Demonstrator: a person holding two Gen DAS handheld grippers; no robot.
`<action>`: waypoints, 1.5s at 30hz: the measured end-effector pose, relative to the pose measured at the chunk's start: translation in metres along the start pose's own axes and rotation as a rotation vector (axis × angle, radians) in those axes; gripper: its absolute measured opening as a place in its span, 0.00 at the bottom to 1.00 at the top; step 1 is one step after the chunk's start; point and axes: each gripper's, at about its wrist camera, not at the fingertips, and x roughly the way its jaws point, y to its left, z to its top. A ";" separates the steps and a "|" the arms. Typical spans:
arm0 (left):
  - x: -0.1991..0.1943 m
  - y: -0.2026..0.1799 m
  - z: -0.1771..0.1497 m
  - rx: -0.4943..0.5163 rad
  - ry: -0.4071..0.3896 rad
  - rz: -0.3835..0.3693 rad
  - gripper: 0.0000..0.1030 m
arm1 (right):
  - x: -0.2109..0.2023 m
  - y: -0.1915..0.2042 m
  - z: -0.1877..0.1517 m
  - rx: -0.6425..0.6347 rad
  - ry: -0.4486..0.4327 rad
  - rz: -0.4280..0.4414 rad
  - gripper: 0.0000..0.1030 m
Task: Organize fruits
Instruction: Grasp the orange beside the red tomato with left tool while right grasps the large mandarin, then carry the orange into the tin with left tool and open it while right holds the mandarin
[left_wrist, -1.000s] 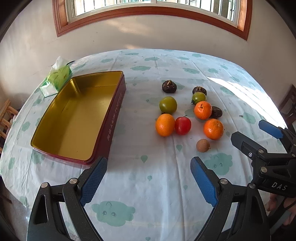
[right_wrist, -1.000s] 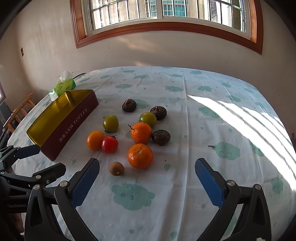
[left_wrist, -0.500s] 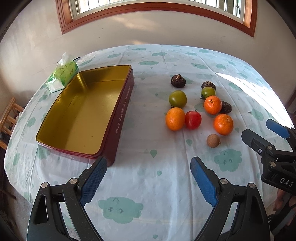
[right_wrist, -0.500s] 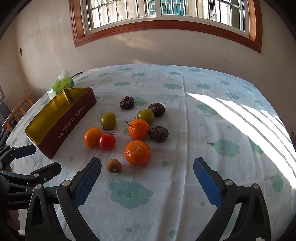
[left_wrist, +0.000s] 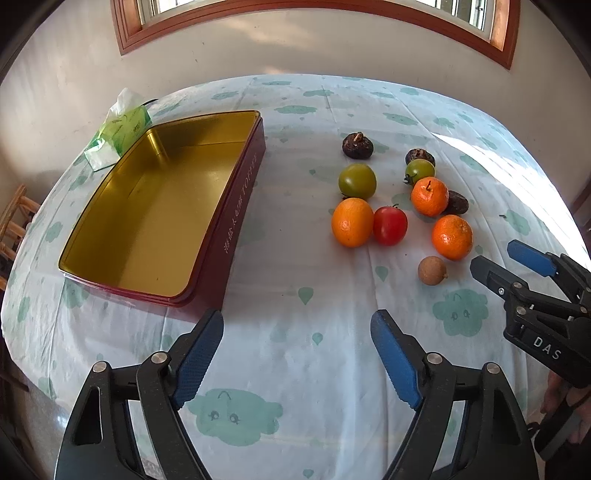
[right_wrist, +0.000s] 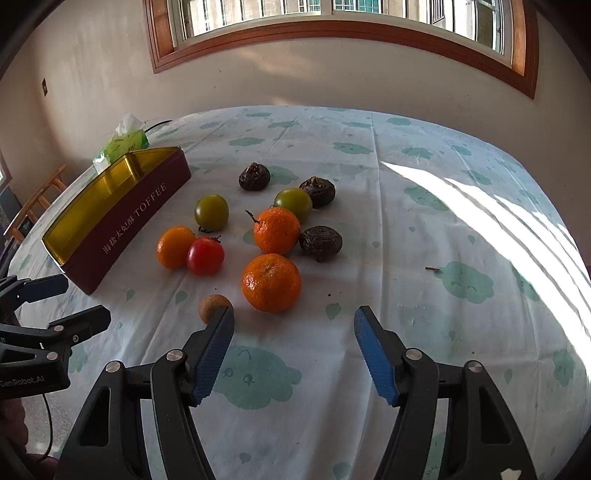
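Both sets of jaws have just been closing a bit, but the left gripper and the right gripper hold nothing and hang over the tablecloth. Oranges, tomatoes, dark fruits and one small brown fruit lie in a bunch on the cloth. They sit right of the gold tin, with nothing in it.

You can read "TOFFEE" after some Chinese characters on the tin's dark red side, "DAS" on your right claw, and "GenRobot.AI" on your left claw.
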 end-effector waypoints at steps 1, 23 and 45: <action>0.002 -0.001 0.001 -0.002 0.005 -0.002 0.74 | 0.004 0.001 0.001 -0.008 0.003 0.000 0.62; 0.042 -0.020 0.040 0.035 0.045 -0.084 0.56 | 0.040 -0.012 0.014 -0.017 -0.003 0.012 0.38; 0.075 -0.028 0.069 0.065 0.077 -0.134 0.34 | 0.043 -0.043 0.016 0.061 -0.007 -0.014 0.40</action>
